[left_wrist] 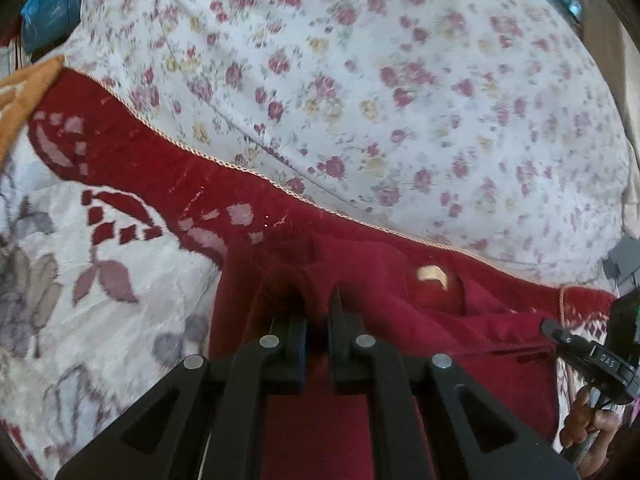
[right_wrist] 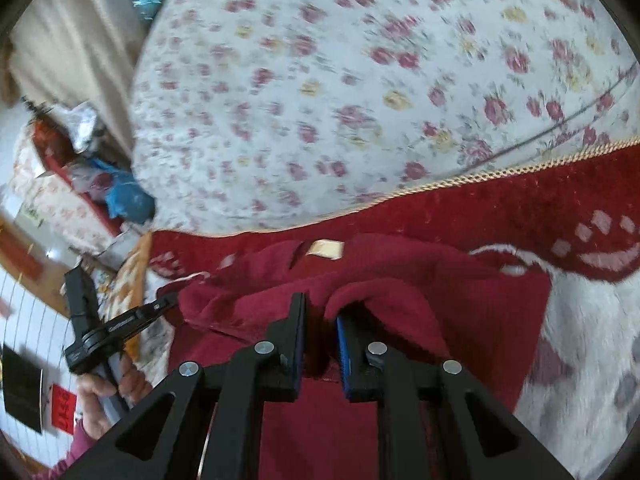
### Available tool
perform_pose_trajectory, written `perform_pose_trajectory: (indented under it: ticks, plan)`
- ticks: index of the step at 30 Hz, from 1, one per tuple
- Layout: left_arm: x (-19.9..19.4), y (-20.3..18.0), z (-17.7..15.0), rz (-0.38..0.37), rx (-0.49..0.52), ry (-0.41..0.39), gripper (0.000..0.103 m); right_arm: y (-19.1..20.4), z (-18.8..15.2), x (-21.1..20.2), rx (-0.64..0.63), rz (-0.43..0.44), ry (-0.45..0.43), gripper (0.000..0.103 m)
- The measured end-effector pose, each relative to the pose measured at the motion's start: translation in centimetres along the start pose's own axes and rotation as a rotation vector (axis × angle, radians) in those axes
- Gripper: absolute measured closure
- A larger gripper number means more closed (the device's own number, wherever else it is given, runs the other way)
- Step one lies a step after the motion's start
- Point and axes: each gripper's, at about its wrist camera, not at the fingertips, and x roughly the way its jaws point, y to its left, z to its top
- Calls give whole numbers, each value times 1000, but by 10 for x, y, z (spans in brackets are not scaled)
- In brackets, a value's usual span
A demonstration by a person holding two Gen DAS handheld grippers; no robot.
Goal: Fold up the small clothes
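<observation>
A small dark red knit garment [left_wrist: 392,304] with a tan neck label [left_wrist: 432,274] lies on a red and white blanket [left_wrist: 120,152]. My left gripper [left_wrist: 316,300] is shut on a fold of its edge; the left finger's tip is hidden under the cloth. In the right wrist view the same garment [right_wrist: 460,304] is bunched, its label [right_wrist: 326,249] facing up. My right gripper [right_wrist: 320,312] is shut on a raised fold of it. The right gripper shows at the left view's right edge [left_wrist: 560,332], the left gripper at the right view's left side [right_wrist: 160,304].
A white sheet with red and yellow flowers [left_wrist: 380,80] covers the bed beyond the blanket's corded edge [left_wrist: 224,162]. An orange patterned cloth [left_wrist: 24,88] lies at the far left. Blue bags and clutter [right_wrist: 120,196] lie on the floor by the bed.
</observation>
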Motion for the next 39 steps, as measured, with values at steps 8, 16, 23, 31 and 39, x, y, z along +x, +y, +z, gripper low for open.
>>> perform_pose_trajectory:
  ticks: [8,16,23,31,39]
  plan:
    - [-9,13,12,4,-45,-51,24,-2,4,-51,13,-38,-147,37]
    - [31,10,-1,129,40,95,24,9,6,18,-105,-366,-24,46]
    - [3,26,-7,127,53,62,24,-16,-5,-20,-5,-337,-72,35]
    - [-49,42,-50,-44,90,101,22,8,-68,-85,-104,-219,-43,24]
    - [-57,36,-90,-207,132,173,22,12,-114,-95,-176,-235,-38,36]
